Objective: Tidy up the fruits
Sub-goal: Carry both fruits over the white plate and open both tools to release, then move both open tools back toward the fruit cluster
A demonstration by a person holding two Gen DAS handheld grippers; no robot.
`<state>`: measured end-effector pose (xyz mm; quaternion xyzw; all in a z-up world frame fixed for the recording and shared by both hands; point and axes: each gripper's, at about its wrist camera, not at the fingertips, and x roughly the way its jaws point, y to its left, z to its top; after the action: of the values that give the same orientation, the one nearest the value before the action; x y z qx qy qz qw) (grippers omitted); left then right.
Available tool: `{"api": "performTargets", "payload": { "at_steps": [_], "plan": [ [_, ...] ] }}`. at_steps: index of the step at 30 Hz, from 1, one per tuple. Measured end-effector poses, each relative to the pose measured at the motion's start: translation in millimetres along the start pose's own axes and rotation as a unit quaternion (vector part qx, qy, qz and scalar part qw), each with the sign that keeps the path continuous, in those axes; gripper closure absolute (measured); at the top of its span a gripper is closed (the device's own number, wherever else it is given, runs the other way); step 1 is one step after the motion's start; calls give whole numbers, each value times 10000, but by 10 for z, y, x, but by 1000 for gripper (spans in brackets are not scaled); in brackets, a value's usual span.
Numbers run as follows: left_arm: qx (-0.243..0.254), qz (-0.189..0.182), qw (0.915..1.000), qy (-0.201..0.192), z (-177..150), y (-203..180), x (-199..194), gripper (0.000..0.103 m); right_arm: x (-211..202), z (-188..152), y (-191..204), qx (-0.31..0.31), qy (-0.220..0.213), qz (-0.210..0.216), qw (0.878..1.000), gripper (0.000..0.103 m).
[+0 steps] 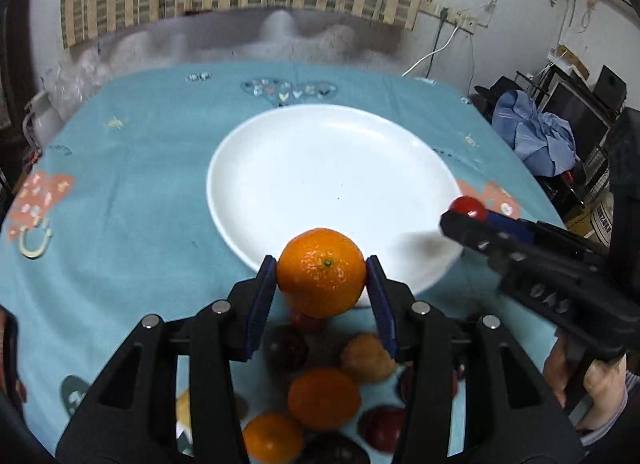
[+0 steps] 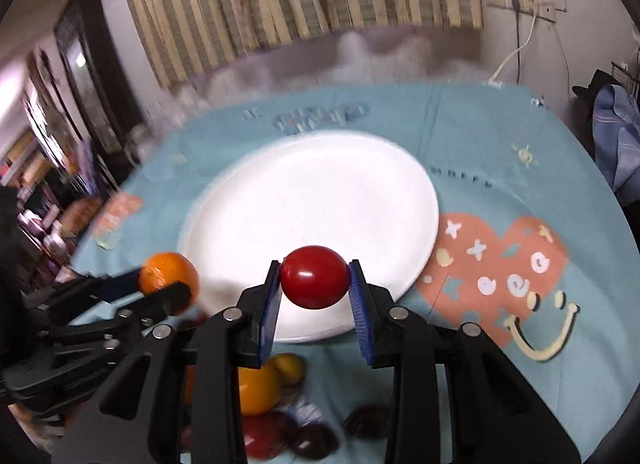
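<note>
Above plate | left gripper clamps orange | right gripper clamps tomato | tablecloth lettering unreadable

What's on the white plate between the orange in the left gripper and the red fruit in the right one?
Nothing: the round white plate is bare between the orange and the small red fruit, in both wrist views.

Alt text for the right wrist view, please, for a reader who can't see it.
The right gripper clamps a small glossy red round fruit just above the near rim of an empty white round plate on a teal printed tablecloth. At left, the left gripper holds an orange mandarin; more fruit lies blurred on the cloth below.
</note>
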<state>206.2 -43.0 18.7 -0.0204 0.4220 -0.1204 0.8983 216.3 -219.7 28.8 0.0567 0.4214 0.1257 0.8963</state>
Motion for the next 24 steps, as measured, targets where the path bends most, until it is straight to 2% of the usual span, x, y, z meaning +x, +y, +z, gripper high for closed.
{"api": "performTargets", "payload": {
  "at_steps": [1, 2, 3, 4, 5, 8, 13, 14, 17, 20, 24],
  "plan": [
    [7, 14, 10000, 13, -4, -2, 36, 56, 18, 6, -24, 45, -28, 40, 10000, 63],
    [3, 24, 10000, 3, -22, -6, 65, 54, 12, 14, -53, 84, -91, 64, 9999, 38],
    [35, 29, 10000, -32, -30, -11, 69, 49, -20, 21, -72, 130, -213, 2, 9997, 28],
    [61, 52, 9999, -66, -39, -19, 57, 40, -77, 21, -83, 160, -363, -71, 9992, 14],
    [65, 72, 9999, -113, -41, -15, 44, 34, -149, 10, -90, 160, -546, -39, 9984, 11],
    [-16, 8, 9996, -274, -30, 32, -75, 34, -293, 40, -84, 121, -784, -59, 9968, 11],
    [-234, 157, 9978, -603, -49, 220, -489, 33, -746, 48, -11, 309, -1075, 432, 9928, 10],
    [-308, 218, 9970, -682, -85, 280, -608, 30, -848, 23, 26, 280, -1126, 437, 9923, 5],
    [-478, 531, 9939, -844, -281, 444, -903, 22, -1064, -98, 160, 43, -1071, 208, 9940, 1],
    [-610, 985, 9892, -894, -618, 601, -1107, 21, -1185, -337, 244, -231, -1002, 48, 9947, 1],
    [-520, 1205, 9880, -814, -1033, 693, -1133, 22, -1250, -816, 240, -479, -1114, -109, 9926, 1]
  ]
}}
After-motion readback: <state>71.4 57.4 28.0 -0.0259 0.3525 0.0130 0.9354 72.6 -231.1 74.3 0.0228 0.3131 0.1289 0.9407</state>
